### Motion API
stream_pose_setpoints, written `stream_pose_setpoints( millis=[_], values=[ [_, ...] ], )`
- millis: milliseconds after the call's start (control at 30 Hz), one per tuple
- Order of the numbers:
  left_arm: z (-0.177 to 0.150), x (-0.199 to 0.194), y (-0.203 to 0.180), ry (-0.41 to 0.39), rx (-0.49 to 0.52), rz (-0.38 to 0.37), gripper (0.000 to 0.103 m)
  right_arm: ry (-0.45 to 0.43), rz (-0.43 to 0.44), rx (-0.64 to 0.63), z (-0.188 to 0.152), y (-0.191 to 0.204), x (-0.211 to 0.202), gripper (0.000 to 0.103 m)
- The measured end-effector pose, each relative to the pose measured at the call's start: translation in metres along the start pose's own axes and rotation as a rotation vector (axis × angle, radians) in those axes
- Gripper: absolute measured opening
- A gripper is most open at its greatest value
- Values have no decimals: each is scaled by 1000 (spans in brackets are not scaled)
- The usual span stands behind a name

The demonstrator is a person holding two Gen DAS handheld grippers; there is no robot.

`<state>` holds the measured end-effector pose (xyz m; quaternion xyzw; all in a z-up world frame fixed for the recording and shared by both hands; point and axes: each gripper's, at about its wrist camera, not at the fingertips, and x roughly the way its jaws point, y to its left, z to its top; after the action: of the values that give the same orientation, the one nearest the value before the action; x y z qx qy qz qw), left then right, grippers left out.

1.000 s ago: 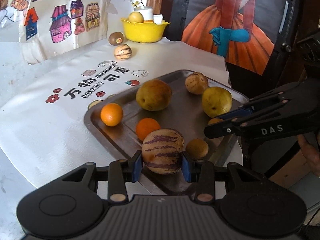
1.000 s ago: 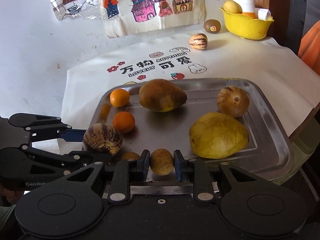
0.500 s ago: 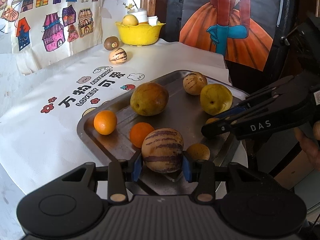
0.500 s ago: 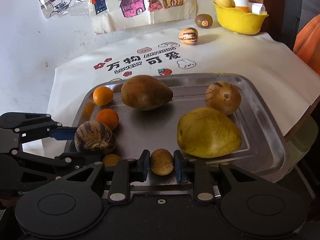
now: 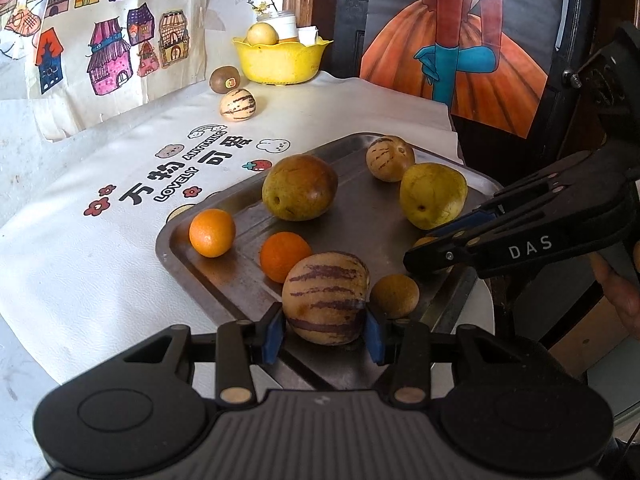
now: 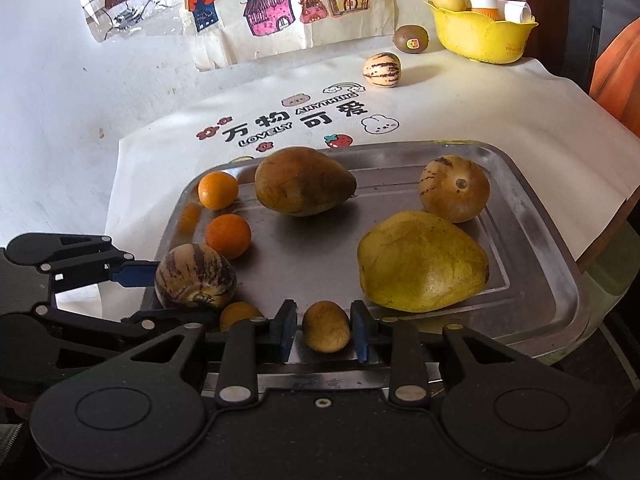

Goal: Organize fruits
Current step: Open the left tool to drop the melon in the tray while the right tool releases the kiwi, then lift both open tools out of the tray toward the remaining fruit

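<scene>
A steel tray (image 5: 360, 236) (image 6: 532, 220) holds two oranges (image 5: 212, 233), a brown-green mango (image 5: 299, 187), a yellow mango (image 6: 420, 261) and a striped melon (image 6: 454, 188). My left gripper (image 5: 325, 328) is shut on a purple-striped melon (image 5: 325, 297) at the tray's near edge; it also shows in the right wrist view (image 6: 194, 276). My right gripper (image 6: 324, 332) has its pads around a small brown fruit (image 6: 326, 331), with slim gaps on both sides. Another small brown fruit (image 5: 394, 295) lies between the grippers.
A yellow bowl (image 5: 280, 60) with a fruit and a jar stands at the table's far end. A kiwi (image 5: 225, 79) and a pale striped melon (image 5: 237, 105) lie on the white printed cloth (image 5: 100, 240) beside it. The table edge runs along the tray's right side.
The right gripper's jaws have widened slightly around the small brown fruit. Both views have shifted a little toward the tray; the left gripper keeps its hold on the striped melon.
</scene>
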<state>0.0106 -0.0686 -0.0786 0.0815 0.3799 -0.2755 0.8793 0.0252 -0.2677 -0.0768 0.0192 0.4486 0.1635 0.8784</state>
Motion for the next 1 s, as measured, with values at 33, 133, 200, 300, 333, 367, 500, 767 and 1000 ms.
stream_pose_setpoints(
  millis=[33, 133, 200, 300, 333, 367, 500, 767, 1000],
  values=[
    [0, 0, 0, -1, 2, 0, 46, -3, 3, 2, 0, 1, -1, 35],
    [-1, -1, 0, -2, 5, 4, 46, -12, 13, 8, 2, 2, -4, 38],
    [-1, -2, -1, -7, 5, 5, 48, -19, 18, 8, 3, 4, -6, 40],
    [1, -8, 0, -30, 8, 11, 65, -35, 22, 4, 7, 8, -11, 46],
    [2, -9, 0, -37, 9, 13, 68, -43, 24, 4, 8, 8, -13, 53],
    [2, -11, 0, -42, 9, 14, 72, -57, 25, 5, 10, 9, -16, 63],
    [5, -14, 1, -56, 6, 20, 83, -114, 26, 11, 16, 11, -29, 80],
    [15, -23, 5, -102, -2, 30, 102, -177, 11, 8, 32, 12, -50, 102],
    [37, -28, 15, -147, -23, 62, 102, -228, -11, 1, 54, 8, -69, 102]
  ],
)
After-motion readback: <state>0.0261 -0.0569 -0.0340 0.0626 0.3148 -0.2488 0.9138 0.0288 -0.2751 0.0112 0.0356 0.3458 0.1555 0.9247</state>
